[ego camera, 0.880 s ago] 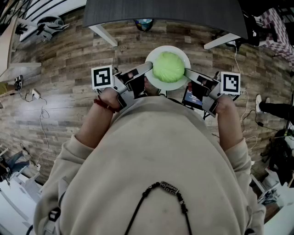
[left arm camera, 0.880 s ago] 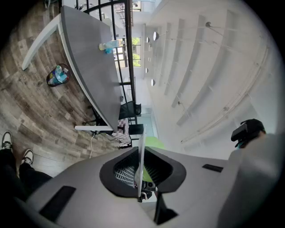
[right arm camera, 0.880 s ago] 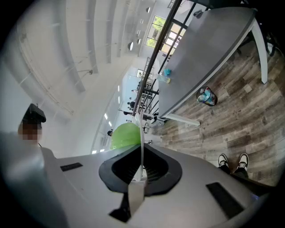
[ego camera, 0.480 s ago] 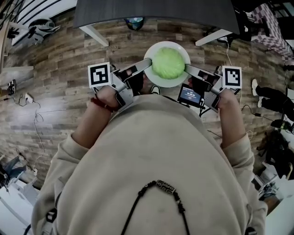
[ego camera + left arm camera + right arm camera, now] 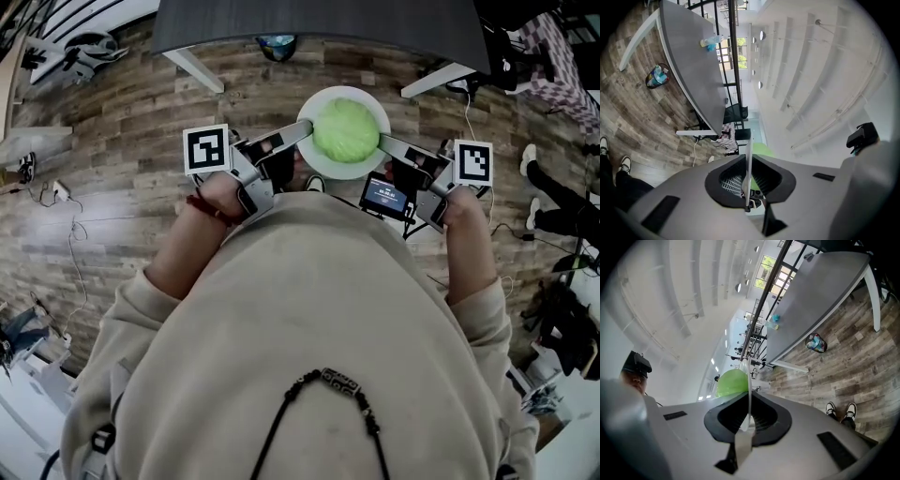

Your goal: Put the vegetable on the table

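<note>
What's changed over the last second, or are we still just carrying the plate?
Very little. The table and the floor slid slightly left in the head view, so the person shifted a bit. The plate with the green vegetable sits as before, short of the table. The left gripper and right gripper are still shut on its rim at opposite sides.

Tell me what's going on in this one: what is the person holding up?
A person stands on a wood floor and holds a white plate with a round green vegetable on it. The left gripper is clamped on the plate's left rim and the right gripper on its right rim. The plate hangs in the air in front of the body, short of the grey table, not yet set down.
</note>
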Tool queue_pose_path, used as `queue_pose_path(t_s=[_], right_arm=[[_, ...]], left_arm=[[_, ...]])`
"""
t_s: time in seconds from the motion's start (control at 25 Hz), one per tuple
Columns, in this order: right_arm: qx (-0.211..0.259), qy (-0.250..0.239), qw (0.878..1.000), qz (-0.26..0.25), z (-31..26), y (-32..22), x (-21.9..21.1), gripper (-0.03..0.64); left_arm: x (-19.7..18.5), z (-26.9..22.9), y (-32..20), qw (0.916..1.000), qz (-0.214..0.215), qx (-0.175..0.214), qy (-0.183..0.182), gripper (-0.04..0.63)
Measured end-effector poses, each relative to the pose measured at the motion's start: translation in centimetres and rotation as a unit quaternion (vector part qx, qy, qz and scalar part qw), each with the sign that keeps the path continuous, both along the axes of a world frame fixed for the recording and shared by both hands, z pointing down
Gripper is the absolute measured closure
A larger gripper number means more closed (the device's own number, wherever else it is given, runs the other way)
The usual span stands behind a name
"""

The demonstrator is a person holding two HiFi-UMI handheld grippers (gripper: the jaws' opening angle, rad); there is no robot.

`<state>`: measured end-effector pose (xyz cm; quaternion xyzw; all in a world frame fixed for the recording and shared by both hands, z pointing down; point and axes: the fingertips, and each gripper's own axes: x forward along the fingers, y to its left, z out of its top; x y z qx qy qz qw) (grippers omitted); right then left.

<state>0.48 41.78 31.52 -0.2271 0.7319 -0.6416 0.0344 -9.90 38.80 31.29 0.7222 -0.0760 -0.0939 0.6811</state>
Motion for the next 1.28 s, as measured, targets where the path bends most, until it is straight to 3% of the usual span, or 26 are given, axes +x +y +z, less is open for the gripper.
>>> queue_pose_path(t_s=[0.24,0.48,0.72,1.28], right_arm=[[-0.004,-0.012,1.0,-0.017,1.2,-0.6,2.4,0.589],[-0.011,-0.035,0.999,-0.026,2.5,-5.5,6.0,0.59],[0.019,-0.028,0.999,-0.037,1.5,-3.8,5.3,0.589],[0.011,-0.006,1.0,-0.014,1.6,-5.9,5.9,0.589]], left_arm=[[2.3,0.7,-0.1,0.9998,-0.009,-0.013,-0.012,0.554],[5.8,1.7,-4.8,0.9991,-0.03,-0.011,-0.029,0.554],[5.1,0.4,-2.9,0.999,-0.038,0.002,-0.022,0.554],[5.7,0.9,-5.5,0.9999,-0.007,0.007,-0.009,0.554]])
